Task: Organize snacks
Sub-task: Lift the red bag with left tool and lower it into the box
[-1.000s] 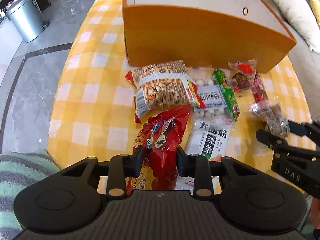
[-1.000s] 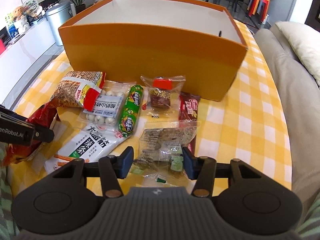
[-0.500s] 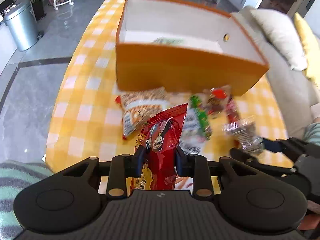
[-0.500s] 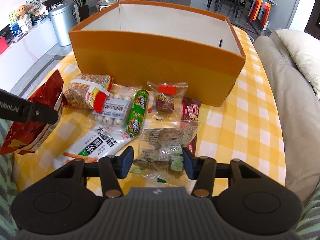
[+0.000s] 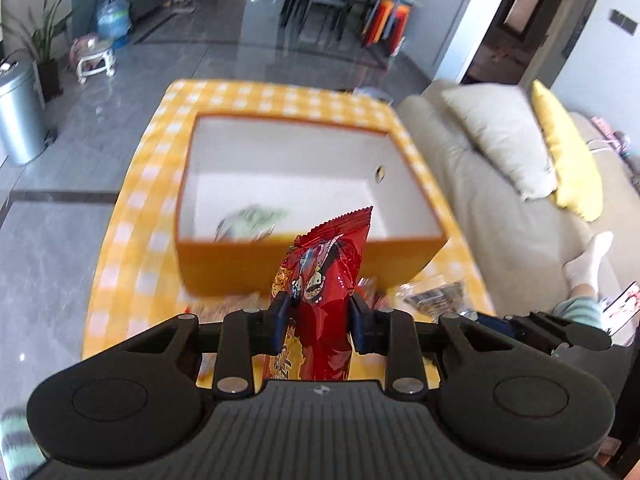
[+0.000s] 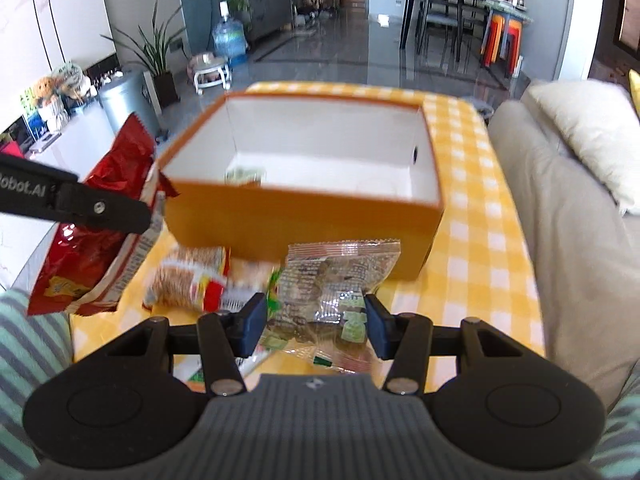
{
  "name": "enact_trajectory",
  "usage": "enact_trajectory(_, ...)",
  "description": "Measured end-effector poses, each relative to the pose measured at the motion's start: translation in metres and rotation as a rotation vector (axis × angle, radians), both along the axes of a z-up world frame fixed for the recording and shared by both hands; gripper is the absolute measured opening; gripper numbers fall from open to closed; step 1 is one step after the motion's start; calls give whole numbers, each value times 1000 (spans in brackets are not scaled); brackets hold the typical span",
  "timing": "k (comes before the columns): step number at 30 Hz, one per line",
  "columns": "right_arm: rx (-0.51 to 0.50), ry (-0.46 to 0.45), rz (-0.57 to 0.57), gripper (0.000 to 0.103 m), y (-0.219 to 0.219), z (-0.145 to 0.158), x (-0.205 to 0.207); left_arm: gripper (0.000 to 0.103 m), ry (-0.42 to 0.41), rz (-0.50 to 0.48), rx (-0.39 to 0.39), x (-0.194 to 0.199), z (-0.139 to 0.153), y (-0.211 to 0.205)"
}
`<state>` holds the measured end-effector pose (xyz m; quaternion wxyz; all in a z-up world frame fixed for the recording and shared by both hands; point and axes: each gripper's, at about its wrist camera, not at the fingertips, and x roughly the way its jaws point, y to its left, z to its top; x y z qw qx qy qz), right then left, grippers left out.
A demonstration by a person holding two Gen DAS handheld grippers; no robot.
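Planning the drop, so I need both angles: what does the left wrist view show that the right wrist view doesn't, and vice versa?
Left wrist only: the red snack bag's printed front, clamped in the left gripper, and a yellow cushion on the sofa.

Right wrist only: the clear packet of dark snacks clamped in the right gripper, and a brown patterned bag on the checked tablecloth.

Both: the orange box with a greenish packet inside.

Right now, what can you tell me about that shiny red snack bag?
The shiny red foil snack bag is crinkled, with cartoon figures, yellow lettering low down and a serrated top edge. It stands upright, pinched between the left gripper pads, lifted off the table in front of the open orange cardboard box. Nothing else touches it.
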<state>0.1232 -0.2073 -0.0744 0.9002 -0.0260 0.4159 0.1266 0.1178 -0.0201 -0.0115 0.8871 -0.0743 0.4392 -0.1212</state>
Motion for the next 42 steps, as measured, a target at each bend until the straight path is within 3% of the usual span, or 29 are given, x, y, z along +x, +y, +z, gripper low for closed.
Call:
enact_trajectory(8,2,-43,46,50,-4,34,34,33,-94,-40,42,43,31,-20)
enact_trajectory(15,0,-14,89,50,-4,53,86,33,-75,-13,-29,89,42,-14)
enact_trajectory(19,12,30,95,50,-3,49,114,31,-57,-10,-21,114,40,-15)
enact_trajectory(26,23,108,83,50,-3,28,158,29,38,2,-9,156,7,-19)
enact_trajectory(35,56,237,111,50,-8,4,192,29,139,-23,-11,182,-24,-23)
enact_trajectory(39,98,328,139,50,-6,-7,213,29,223,-35,-52,194,-41,-22)
enact_trajectory(42,59,410,179,50,2,-19,225,29,272,-59,-7,202,-55,-29)
